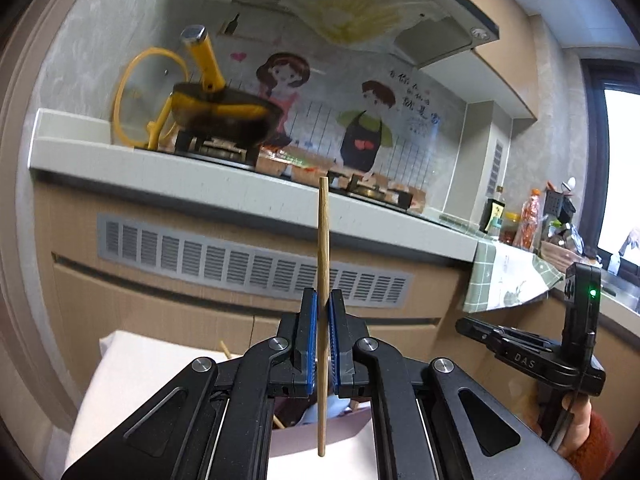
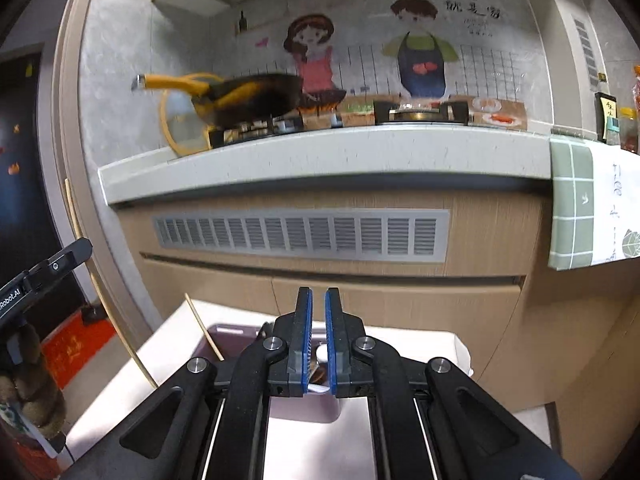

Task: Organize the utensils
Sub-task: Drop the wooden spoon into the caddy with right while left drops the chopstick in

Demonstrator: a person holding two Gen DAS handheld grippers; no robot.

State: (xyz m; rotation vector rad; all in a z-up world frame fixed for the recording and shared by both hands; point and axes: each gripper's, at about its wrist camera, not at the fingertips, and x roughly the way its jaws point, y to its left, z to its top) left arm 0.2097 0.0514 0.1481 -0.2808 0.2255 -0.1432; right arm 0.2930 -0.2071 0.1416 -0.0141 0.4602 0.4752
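Note:
My left gripper (image 1: 323, 300) is shut on a wooden chopstick (image 1: 323, 256) and holds it upright above a white table (image 1: 120, 372). The same chopstick (image 2: 71, 208) shows at the left edge of the right wrist view, in the other gripper. My right gripper (image 2: 317, 296) is almost shut with a narrow gap and holds nothing. Under it lies a pink tray (image 2: 228, 332) with another chopstick (image 2: 202, 328) leaning out of it. The tray's contents are mostly hidden by the grippers.
A kitchen counter (image 2: 320, 152) with a gas hob stands ahead, with a yellow-handled wok (image 2: 248, 92) and a glass lid (image 2: 180, 124). A cabinet with a vent grille (image 2: 300, 234) is below. A green checked cloth (image 2: 576, 208) hangs at right. Bottles (image 1: 520, 220) stand far right.

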